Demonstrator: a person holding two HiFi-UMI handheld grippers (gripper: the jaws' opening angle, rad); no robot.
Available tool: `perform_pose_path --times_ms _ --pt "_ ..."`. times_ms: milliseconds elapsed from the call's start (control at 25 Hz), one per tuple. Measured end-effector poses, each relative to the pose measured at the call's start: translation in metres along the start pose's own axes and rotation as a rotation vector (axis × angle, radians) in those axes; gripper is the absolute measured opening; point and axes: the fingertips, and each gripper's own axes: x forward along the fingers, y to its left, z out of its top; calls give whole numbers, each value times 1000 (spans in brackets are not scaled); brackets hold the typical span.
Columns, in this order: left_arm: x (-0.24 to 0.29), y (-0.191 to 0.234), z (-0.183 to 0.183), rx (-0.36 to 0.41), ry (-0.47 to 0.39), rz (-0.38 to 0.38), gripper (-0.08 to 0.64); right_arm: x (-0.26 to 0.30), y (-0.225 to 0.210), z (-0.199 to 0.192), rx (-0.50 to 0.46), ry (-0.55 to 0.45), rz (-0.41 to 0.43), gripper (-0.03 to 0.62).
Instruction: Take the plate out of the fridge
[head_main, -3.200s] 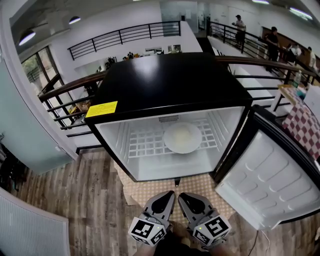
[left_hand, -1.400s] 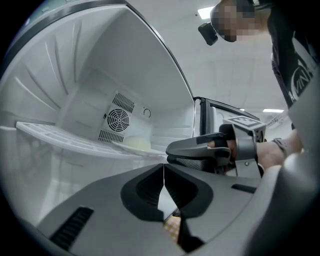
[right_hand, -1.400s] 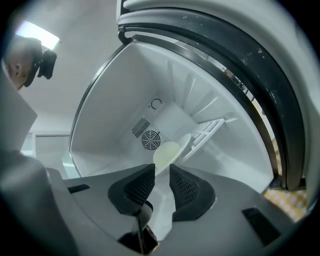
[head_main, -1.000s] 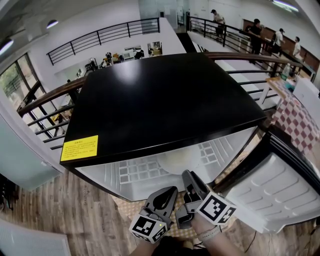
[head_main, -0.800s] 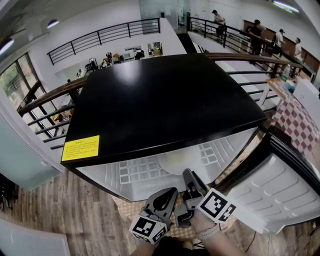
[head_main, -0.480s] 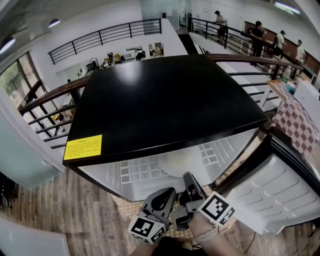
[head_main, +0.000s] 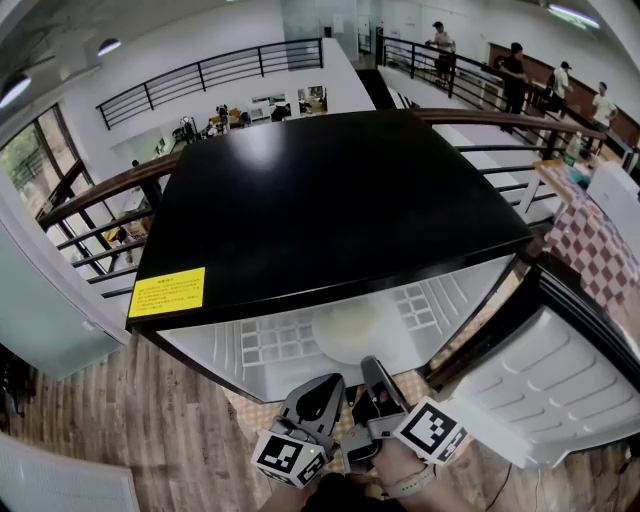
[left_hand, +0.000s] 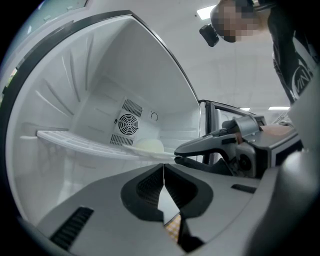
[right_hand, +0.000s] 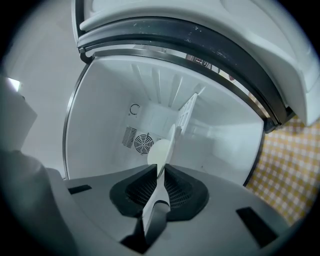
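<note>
Plate (head_main: 345, 325): pale, lying flat on the wire shelf (head_main: 268, 345) inside the fridge (head_main: 330, 200), nr the shelf's front-ctr, apart from both grippers.
Right gripper (head_main: 368, 363): rolled on its side, tips at the shelf's front edge. Plate lies just beyond them at approx 11 o'clock. Jaws are parted by a narrow slit w/ only white fridge lining seen thru it (the plate sits past the tips).
Left gripper (head_main: 324, 382): at 9 o'clock of the right one, a bit further back from the fridge opening. Jaws pressed together, tip to tip.
Door (head_main: 560, 370): swung wide open at 3 o'clock of the fridge, white inner liner facing up.
Fan grille (left_hand: 127, 123): on the back wall, behind the plate.
Floor mat (head_main: 262, 405): checked, under the fridge front.
</note>
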Motion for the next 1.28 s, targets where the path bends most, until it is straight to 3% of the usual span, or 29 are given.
perform_pose_path --times_ms 400,640,760,1280 --pt "-1 -1 -6 -7 6 3 11 13 -9 4 29 18 1 109" --pt "-2 -1 -7 -6 12 7 11 21 -5 7 73 21 46 106" --pt "-3 0 -6 -4 14 9 11 21 -1 7 100 16 65 74" --pt "-6 3 -7 -1 12 20 11 6 3 -5 187 22 73 66"
